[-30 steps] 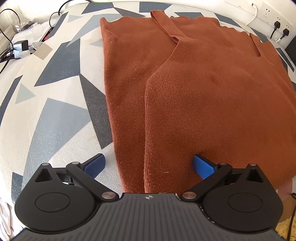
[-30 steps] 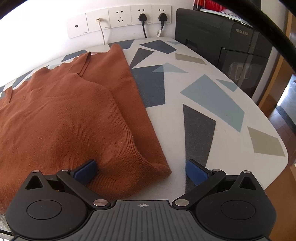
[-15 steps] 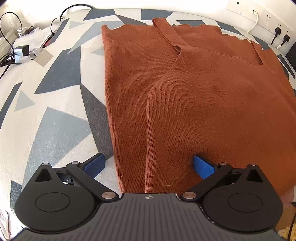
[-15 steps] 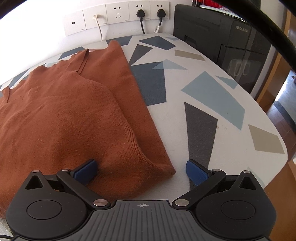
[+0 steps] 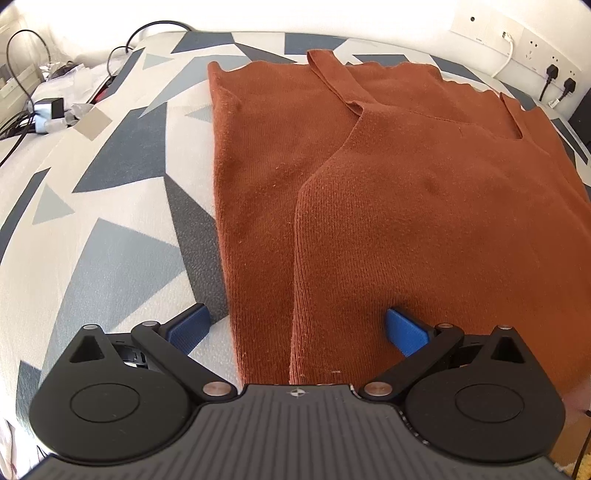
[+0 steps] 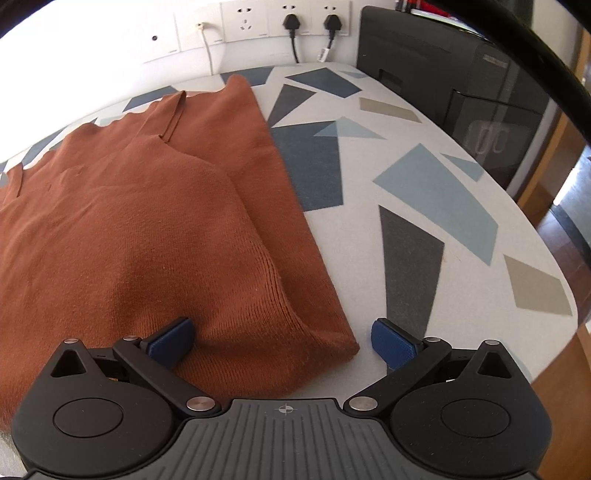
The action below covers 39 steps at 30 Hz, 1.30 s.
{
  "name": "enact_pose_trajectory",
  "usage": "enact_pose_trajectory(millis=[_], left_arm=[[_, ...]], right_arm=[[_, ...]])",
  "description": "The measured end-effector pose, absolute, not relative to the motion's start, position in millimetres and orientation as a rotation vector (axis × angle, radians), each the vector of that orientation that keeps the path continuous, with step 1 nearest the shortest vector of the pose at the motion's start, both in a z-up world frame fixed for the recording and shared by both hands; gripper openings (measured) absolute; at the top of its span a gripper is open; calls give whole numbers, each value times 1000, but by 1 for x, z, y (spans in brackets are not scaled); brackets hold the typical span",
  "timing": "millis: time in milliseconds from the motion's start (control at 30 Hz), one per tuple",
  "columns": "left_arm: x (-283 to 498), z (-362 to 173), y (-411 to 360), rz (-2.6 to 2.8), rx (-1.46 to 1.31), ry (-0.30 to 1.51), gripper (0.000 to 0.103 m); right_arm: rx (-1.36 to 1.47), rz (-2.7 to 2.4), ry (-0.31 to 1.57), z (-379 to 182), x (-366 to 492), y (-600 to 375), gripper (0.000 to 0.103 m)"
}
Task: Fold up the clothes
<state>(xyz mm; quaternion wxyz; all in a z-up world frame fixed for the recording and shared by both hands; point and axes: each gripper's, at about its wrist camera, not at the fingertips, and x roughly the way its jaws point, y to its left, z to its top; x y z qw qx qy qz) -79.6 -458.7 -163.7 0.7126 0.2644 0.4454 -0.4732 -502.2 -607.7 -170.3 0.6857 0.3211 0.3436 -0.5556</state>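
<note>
Right now both grippers sit wide open at the near hem of a rust-brown knit top, gripping nothing.

Nearest, the left gripper (image 5: 297, 328) straddles the top's (image 5: 388, 206) left hem edge, and the right gripper (image 6: 282, 338) straddles its right hem corner, blue pads spread apart. Beyond them the top lies flat on the patterned cover (image 6: 424, 192), sides folded inward, straps toward twelve o'clock. Farther off, wall sockets (image 6: 280, 18) at twelve, a black cabinet (image 6: 461, 66) at two.
</note>
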Motion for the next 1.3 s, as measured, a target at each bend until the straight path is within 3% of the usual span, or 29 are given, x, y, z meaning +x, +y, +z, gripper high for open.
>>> enact_pose_trajectory(millis=[933,1300], left_arm=[[-112,-156,-439,-778,428,1049,103],[-123,-152,-425,-829,491,1105,103]], right_arm=[[492,-881,801,-176,-461,-706,102],[477,-906,843,-170,-478,-694,102]])
